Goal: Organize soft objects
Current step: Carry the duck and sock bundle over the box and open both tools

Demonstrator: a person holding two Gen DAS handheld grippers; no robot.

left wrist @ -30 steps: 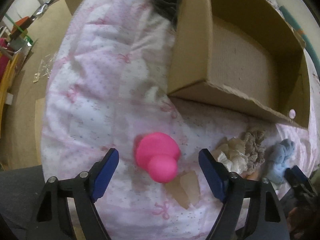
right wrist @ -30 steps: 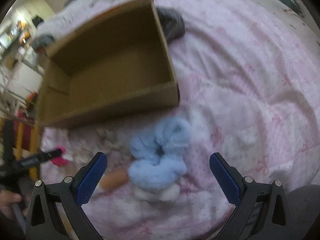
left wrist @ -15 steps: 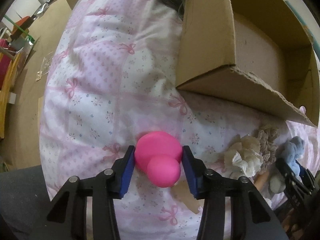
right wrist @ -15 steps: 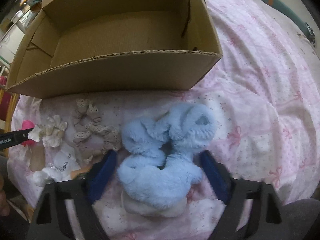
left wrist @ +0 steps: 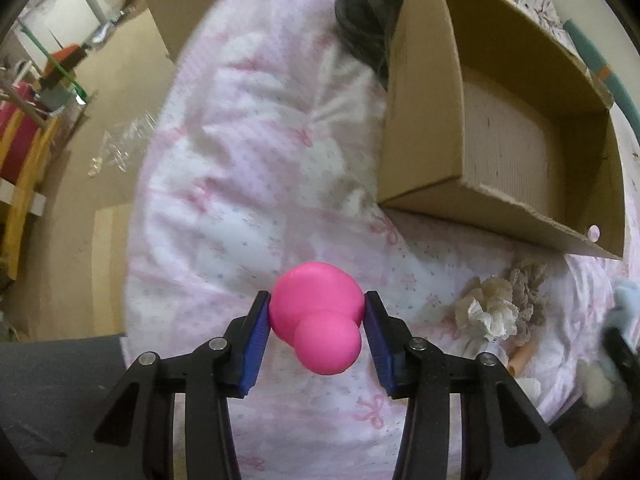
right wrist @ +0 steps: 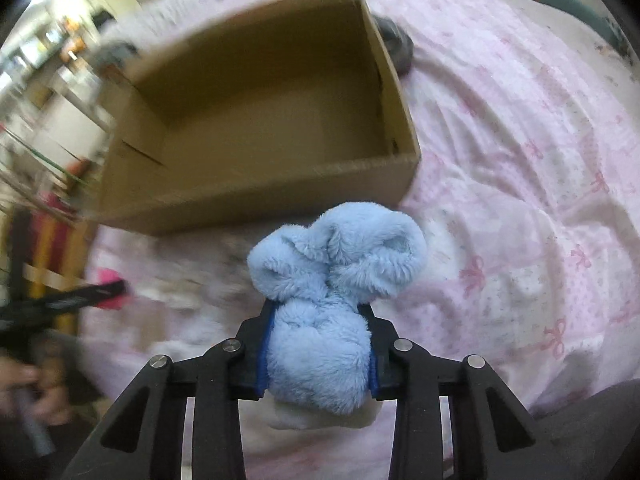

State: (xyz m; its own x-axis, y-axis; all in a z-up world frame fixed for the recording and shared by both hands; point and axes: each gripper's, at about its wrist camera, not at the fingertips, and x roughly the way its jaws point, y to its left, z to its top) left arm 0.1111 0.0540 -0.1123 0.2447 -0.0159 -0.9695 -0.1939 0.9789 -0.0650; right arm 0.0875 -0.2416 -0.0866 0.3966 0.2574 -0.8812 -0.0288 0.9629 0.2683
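Note:
My left gripper (left wrist: 317, 299) is shut on a pink squishy toy (left wrist: 326, 344), its blue pads pressing both sides, a little above the pink-patterned quilt (left wrist: 240, 200). In the right wrist view my right gripper (right wrist: 318, 312) has its jaws closing on a fluffy blue plush (right wrist: 340, 248), which is squeezed between the pads. A white fluffy piece (right wrist: 320, 420) shows just below the plush. The open cardboard box (left wrist: 424, 120) lies beyond both grippers with nothing visible inside (right wrist: 280, 128).
A cream scrunchie (left wrist: 488, 308) and a beige lace scrunchie (left wrist: 526, 280) lie on the quilt in front of the box. A dark bundle (left wrist: 364, 12) sits behind the box corner. The bed edge and floor clutter are to the left.
The left jaws came together on the pink toy and raised it slightly. The right jaws went from wide open to pressing on the blue plush.

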